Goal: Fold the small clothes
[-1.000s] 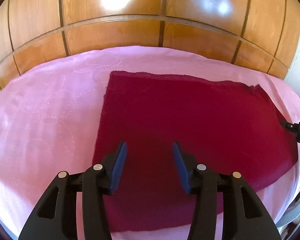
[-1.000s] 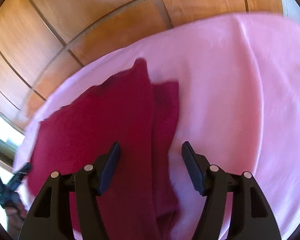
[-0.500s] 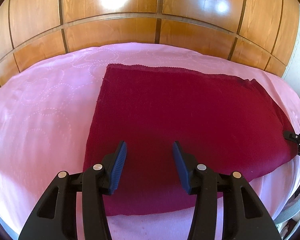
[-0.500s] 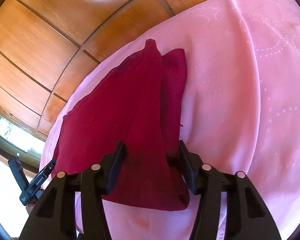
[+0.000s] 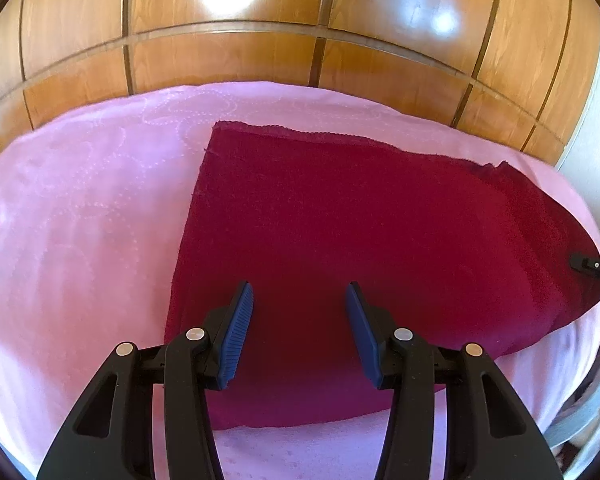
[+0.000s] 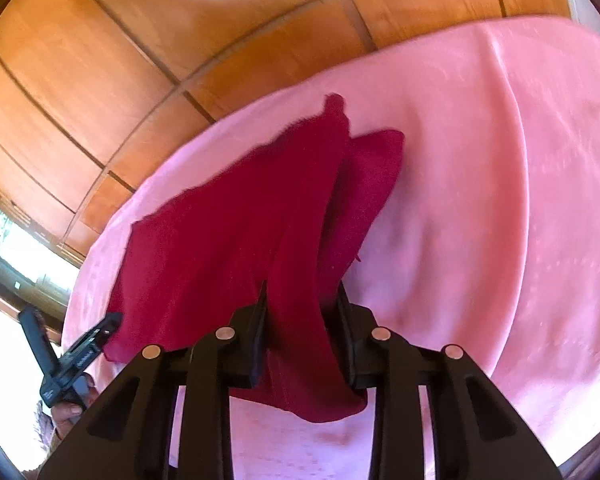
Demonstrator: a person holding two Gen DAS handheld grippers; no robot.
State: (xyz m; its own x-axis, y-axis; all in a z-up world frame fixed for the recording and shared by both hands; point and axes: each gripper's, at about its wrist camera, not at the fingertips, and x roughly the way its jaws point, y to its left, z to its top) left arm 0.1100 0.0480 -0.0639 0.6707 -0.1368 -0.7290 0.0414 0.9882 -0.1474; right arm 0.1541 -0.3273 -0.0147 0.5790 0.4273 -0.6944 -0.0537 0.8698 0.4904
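Dark red cloth point(image 5: 380, 248), knitted or woolly in texture, one item: lies spread across the middle and right of the left wrist view on a pink quilted cover point(image 5: 84, 208), its far edge straight and its near edge running under the fingers. Pink cover: stitched with dotted loop patterns, fills the lower half of both views; whether it covers a bed or a counter cannot be told. Wooden panelling point(image 5: 228, 60): glossy, orange-brown, with dark grooves and bright light reflections, across the top of both views. Left gripper point(image 5: 300, 312): black body, blue ribbed fingers point(image 5: 239, 320), set moderately apart with nothing between them, hovering over the near part of the cloth at the lower centre of the frame. Right gripper point(image 6: 302, 320): black, at the lower centre of the right wrist view, its jaws closing with a bunched fold of the red cloth between them; the fabric rises in a ridge from the cover toward the fingers and hangs in a flap below them. In the left wrist view, the right gripper's tip shows at the far right edge, at the cloth's right corner. In the right wrist view, the left gripper shows at the lower left, beside the cloth's edge, with part of a hand point(image 6: 66, 410) beneath it.
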